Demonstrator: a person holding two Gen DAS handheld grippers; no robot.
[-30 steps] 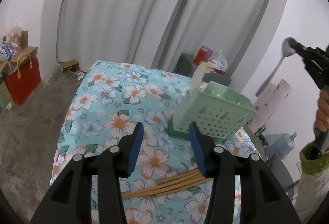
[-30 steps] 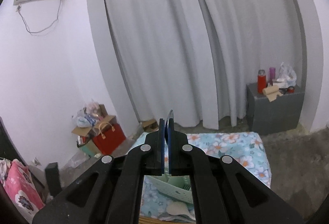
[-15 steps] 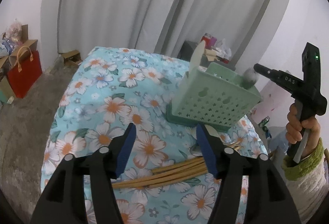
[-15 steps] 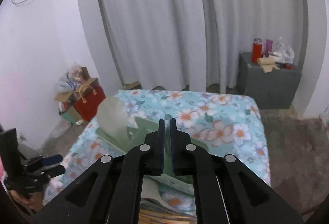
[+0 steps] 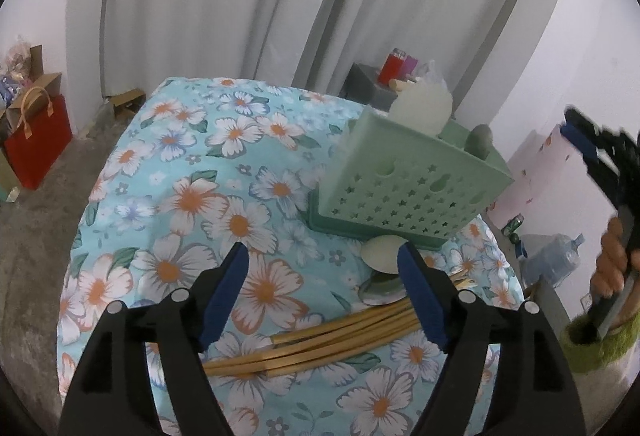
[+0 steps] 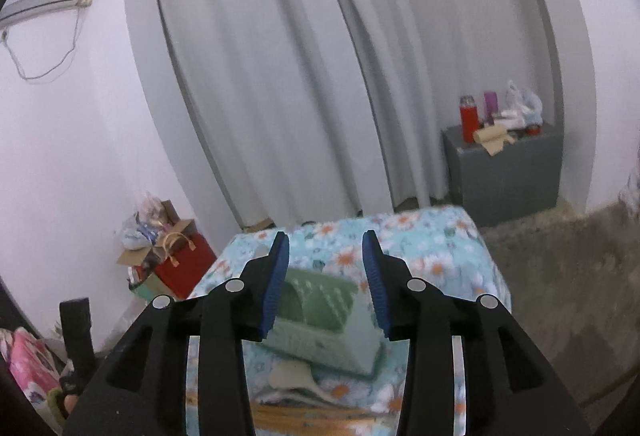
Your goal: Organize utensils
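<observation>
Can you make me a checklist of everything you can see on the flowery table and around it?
Surface: flowery tablecloth covers the table.
Job's things: green basket holds a pale scoop and a grey spoon; chopsticks and pale spoons lie loose in front of it.
Clutter: nothing seen on the table.
Grippers: left gripper opening, empty, above the chopsticks; right gripper opening, empty.
Cables: a wire under the air conditioner.
Surroundings: curtains, red bag, grey cabinet, water jug.
</observation>
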